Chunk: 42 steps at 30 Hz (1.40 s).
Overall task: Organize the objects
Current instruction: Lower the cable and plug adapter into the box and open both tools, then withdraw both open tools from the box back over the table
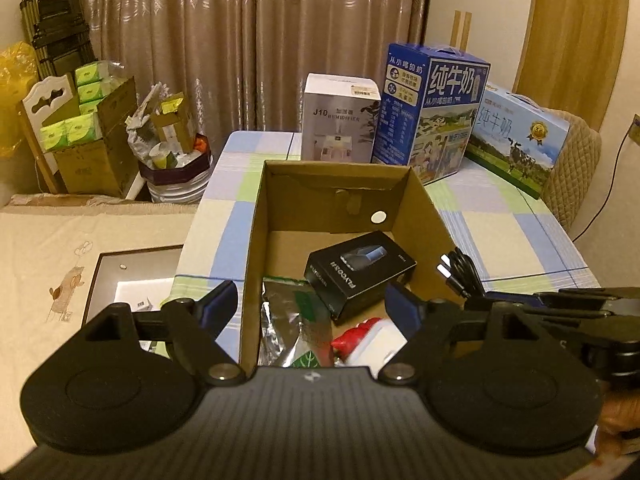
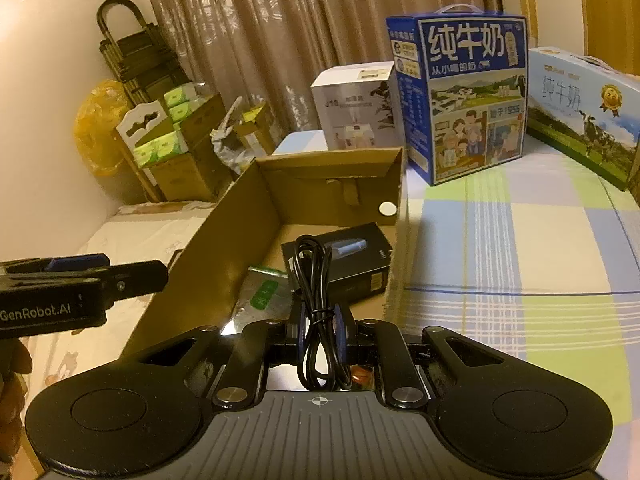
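My right tool point(image 2: 320, 326) is clamped on a bundled black cable point(image 2: 316, 300), holding it just above the near end of the open cardboard box point(image 1: 256, 216). My left tool point(image 1: 310, 306) stands wide open with nothing between its blue pads, one finger outside the box's left wall, the other over its inside. Down in the box lie a silver foil packet point(image 1: 280, 324), a red and white item point(image 1: 366, 338) and, further in, a black carton point(image 1: 358, 274). The box sits on the checked tabletop point(image 2: 520, 240). Beyond it stand a white humidifier box point(image 1: 340, 118), a tall blue milk carton point(image 2: 468, 96) and a paler milk carton point(image 2: 584, 112).
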Available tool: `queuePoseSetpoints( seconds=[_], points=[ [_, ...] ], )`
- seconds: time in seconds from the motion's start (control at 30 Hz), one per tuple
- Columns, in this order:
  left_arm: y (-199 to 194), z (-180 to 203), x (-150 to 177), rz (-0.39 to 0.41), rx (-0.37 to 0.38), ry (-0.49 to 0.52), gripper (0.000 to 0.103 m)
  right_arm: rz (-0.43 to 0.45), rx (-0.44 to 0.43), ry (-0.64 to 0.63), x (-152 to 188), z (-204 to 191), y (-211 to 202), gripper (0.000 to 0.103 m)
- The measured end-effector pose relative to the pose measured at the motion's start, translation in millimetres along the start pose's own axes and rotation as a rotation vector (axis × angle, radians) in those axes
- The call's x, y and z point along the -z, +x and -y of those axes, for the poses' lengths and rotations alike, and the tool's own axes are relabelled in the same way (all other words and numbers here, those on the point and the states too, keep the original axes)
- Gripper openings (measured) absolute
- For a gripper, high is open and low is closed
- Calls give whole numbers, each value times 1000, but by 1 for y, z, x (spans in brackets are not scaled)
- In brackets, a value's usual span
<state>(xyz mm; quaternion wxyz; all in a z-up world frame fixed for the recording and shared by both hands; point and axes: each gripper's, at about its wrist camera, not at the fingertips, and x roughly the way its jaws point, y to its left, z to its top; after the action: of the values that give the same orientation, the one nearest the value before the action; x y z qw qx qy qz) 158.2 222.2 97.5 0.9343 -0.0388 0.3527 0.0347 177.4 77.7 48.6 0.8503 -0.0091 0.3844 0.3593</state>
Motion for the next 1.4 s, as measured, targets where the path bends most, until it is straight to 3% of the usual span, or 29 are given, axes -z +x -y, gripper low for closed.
queuePoseSetpoints(
  seconds=[0.33,0.47,0.5,0.53,0.57,0.6,0.83,1.4],
  points=[
    [-8,-7,12,-7,-8,-31,78,2,-19,-6,-1,-12,1,12],
    [-11,-13,15,-8,-10,-46,83,11,-50,12,-3,-13,6,13],
    [-12,-15,16,-7,-12,-51,84,26,-62,14,-3,-14,6,25],
    [-12,-16,17,-8,-14,-56,87,40,-59,14,-3,-14,5,55],
    [-13,-18,18,-7,-15,-62,88,55,-53,14,-3,-15,3,69],
    [-14,-20,19,-5,-17,-68,89,72,-55,17,-3,-14,1,75],
    [-24,-23,33,14,-51,-75,101,70,-49,54,6,-5,-14,75],
    [-91,-7,72,35,-37,-104,102,-3,61,35,49,-19,-86,75]
  ],
)
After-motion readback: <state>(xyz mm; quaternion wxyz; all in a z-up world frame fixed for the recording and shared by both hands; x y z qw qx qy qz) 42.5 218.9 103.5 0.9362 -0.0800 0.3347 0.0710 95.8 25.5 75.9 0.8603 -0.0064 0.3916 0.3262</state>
